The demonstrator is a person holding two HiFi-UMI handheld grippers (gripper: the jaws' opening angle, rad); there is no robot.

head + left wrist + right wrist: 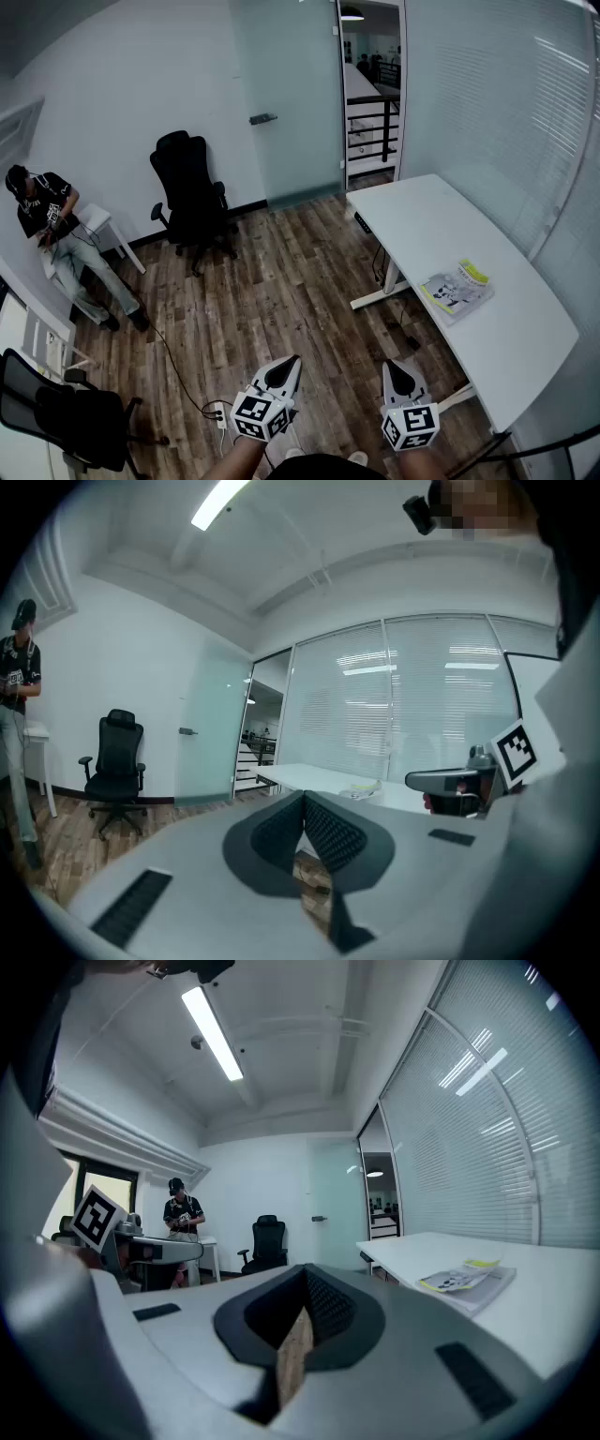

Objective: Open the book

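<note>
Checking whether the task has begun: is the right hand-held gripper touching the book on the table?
Apart. The head view shows the right hand-held gripper over the floor, with bare table between it and the book.

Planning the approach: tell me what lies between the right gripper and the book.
Head view: only wood floor, then the white table's edge and bare top; nothing else stands between the right gripper and the book.
</note>
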